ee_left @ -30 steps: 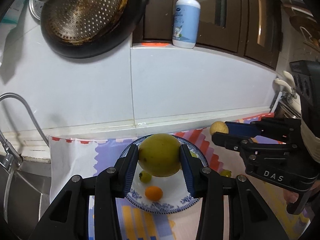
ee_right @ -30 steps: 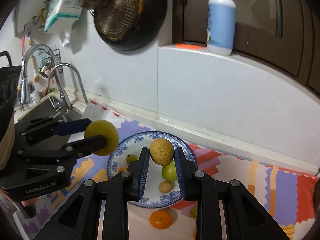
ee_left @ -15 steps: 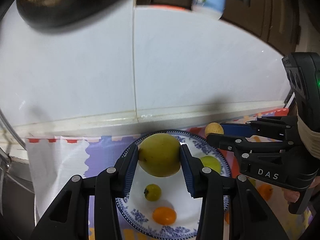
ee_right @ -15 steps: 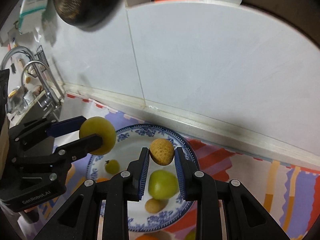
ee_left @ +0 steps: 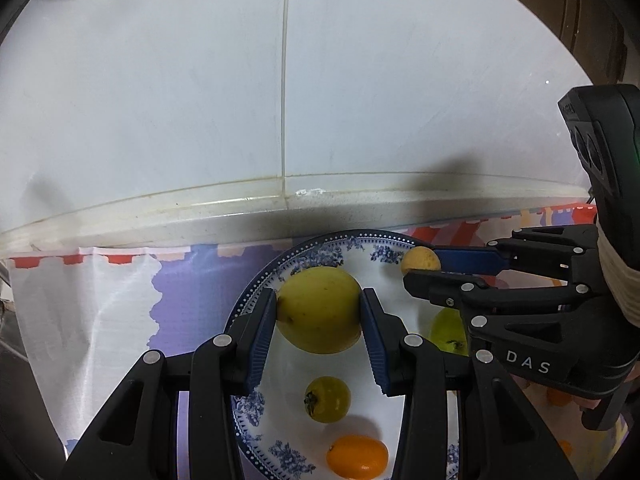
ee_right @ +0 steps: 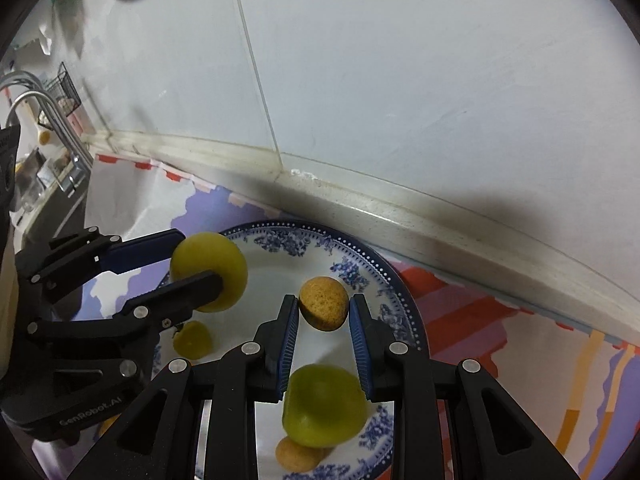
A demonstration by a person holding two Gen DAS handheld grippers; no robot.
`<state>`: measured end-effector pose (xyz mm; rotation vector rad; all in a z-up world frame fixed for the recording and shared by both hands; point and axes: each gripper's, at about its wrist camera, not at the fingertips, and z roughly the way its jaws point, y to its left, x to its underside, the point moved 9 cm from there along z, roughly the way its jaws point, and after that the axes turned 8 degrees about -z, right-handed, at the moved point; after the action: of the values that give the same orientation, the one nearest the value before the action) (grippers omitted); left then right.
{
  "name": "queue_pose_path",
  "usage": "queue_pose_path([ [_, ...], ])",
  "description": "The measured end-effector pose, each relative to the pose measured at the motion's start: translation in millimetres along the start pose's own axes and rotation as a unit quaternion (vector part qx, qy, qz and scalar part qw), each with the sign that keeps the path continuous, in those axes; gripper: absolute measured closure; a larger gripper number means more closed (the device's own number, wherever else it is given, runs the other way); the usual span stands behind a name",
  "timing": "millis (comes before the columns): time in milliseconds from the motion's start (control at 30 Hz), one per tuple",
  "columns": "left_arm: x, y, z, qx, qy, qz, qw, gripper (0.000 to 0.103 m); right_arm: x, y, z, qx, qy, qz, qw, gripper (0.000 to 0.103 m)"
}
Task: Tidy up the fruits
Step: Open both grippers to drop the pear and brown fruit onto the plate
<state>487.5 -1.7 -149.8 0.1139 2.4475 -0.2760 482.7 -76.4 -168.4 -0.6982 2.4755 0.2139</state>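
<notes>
My left gripper (ee_left: 320, 312) is shut on a large yellow-green fruit (ee_left: 319, 309) and holds it over the blue-patterned white plate (ee_left: 256, 288). My right gripper (ee_right: 323, 312) is shut on a small speckled tan fruit (ee_right: 324, 303) over the same plate (ee_right: 360, 270). On the plate lie a small yellow-green fruit (ee_left: 327, 399), an orange kumquat (ee_left: 357, 457), a green fruit (ee_right: 324, 404) and another tan fruit (ee_right: 298, 455). The right gripper (ee_left: 424, 270) shows in the left wrist view, the left gripper (ee_right: 200, 264) in the right wrist view.
The plate rests on a colourful patterned mat (ee_left: 120, 300) against a white tiled wall (ee_left: 280, 80). A sink with a tap (ee_right: 44, 112) lies to the left. An orange fruit (ee_left: 558, 398) sits on the mat right of the plate.
Both grippers have moved forward and down toward the plate with their fruits still held. The pan and bottle have left the top of both views.
</notes>
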Motion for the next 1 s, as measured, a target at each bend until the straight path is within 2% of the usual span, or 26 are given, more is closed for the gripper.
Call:
queue_pose_path([
  [200,1,-2,8,0.002,0.013,0.000,0.9999,0.061,4,-3,9,-0.003,0.009,0.007,1.000,0.076],
  [300,-4,-3,2,0.000,-0.003,0.003,1.0000,0.061,4,-3,12,0.000,0.011,0.008,1.000,0.075],
  [367,-5,-3,-2,-0.002,-0.006,0.005,1.0000,0.060,4,-3,12,0.000,0.011,0.011,1.000,0.071],
  [533,-6,0,-18,-0.018,-0.021,0.001,0.9996,0.060,3,-4,-1,0.006,-0.007,0.016,1.000,0.071],
  [733,-6,-8,-56,-0.018,-0.058,0.006,0.9982,0.053,4,-3,-40,0.034,-0.046,0.012,0.998,0.070],
  [800,-8,-13,-70,-0.014,-0.071,0.006,0.9974,0.052,5,-3,-56,0.043,-0.062,0.016,0.997,0.063],
  [867,-9,-19,-85,-0.012,-0.084,0.003,0.9964,0.045,4,-1,-74,0.051,-0.080,0.015,0.995,0.061],
  [933,-9,-24,-102,-0.008,-0.099,0.003,0.9951,0.042,4,1,-92,0.063,-0.096,0.016,0.993,0.061],
  [1000,-9,-28,-119,-0.010,-0.112,0.003,0.9936,0.040,5,4,-112,0.072,-0.115,0.018,0.991,0.055],
])
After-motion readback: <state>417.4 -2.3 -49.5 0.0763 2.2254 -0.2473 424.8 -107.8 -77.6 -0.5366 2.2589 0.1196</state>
